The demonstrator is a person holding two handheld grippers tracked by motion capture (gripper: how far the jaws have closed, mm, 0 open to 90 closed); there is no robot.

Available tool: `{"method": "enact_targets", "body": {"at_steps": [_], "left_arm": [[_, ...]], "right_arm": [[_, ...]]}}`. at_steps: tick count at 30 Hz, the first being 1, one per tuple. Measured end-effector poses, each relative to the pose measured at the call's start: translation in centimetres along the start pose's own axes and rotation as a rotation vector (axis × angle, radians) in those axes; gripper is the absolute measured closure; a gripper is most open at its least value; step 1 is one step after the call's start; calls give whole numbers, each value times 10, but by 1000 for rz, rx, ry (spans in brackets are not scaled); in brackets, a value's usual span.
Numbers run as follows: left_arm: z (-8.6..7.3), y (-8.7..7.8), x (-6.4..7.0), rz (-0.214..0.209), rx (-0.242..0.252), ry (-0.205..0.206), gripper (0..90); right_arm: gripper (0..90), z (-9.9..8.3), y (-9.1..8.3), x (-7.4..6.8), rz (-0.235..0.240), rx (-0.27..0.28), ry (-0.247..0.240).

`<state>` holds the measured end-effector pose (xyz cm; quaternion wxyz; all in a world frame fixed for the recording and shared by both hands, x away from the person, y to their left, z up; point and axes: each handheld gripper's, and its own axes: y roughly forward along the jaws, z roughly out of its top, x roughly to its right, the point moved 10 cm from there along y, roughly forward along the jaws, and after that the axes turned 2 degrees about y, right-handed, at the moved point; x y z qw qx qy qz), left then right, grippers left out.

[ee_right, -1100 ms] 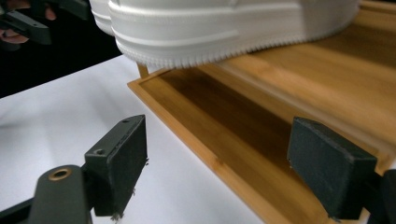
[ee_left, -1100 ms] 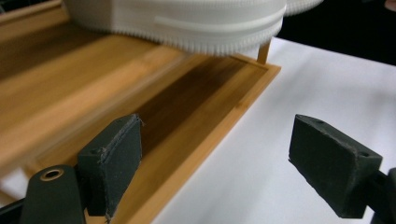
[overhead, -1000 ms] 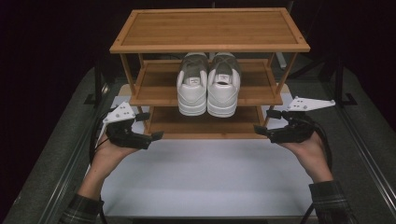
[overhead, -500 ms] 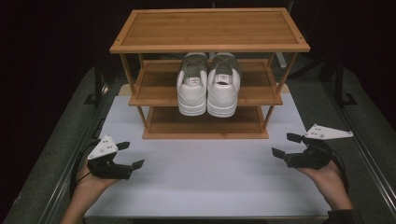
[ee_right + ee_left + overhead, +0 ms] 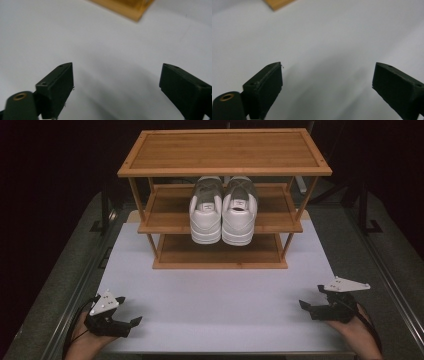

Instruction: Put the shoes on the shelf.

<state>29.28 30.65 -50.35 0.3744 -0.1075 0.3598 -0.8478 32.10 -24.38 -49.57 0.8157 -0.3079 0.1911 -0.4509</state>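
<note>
A pair of white sneakers (image 5: 223, 217) stands heel-out on the middle shelf of a three-tier bamboo shoe rack (image 5: 225, 150) at the back of the white table. My left gripper (image 5: 131, 318) rests near the table's front left corner, open, with nothing between its jaws. At the front right, my right gripper (image 5: 311, 301) is also open and empty. In the left gripper view, the left gripper (image 5: 327, 80) looks down on bare white surface, with a corner of the rack (image 5: 277, 3) at the top. The right gripper (image 5: 116, 80) likewise sees a rack corner (image 5: 125, 7).
The white table top (image 5: 220, 295) lies between the grippers and the rack. Grey carpet and metal rails (image 5: 80, 285) flank the table on both sides. The rack's top and bottom shelves (image 5: 220, 251) hold nothing.
Both grippers have pulled back from the rack's bottom shelf toward the table's front corners, moving apart. The sneakers and rack have not moved.
</note>
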Motion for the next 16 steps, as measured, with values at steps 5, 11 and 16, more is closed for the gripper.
{"method": "enact_targets", "body": {"at_steps": [5,11,16], "left_arm": [[-22,2,-6,5,-25,-36,26],[-23,3,-6,-4,-27,-51,25],[-23,3,-6,-3,-33,-60,26]], "right_arm": [[96,-29,6,4,-22,-74,6],[74,-36,9,7,-21,-59,31],[74,-36,9,7,-20,-59,30]]}}
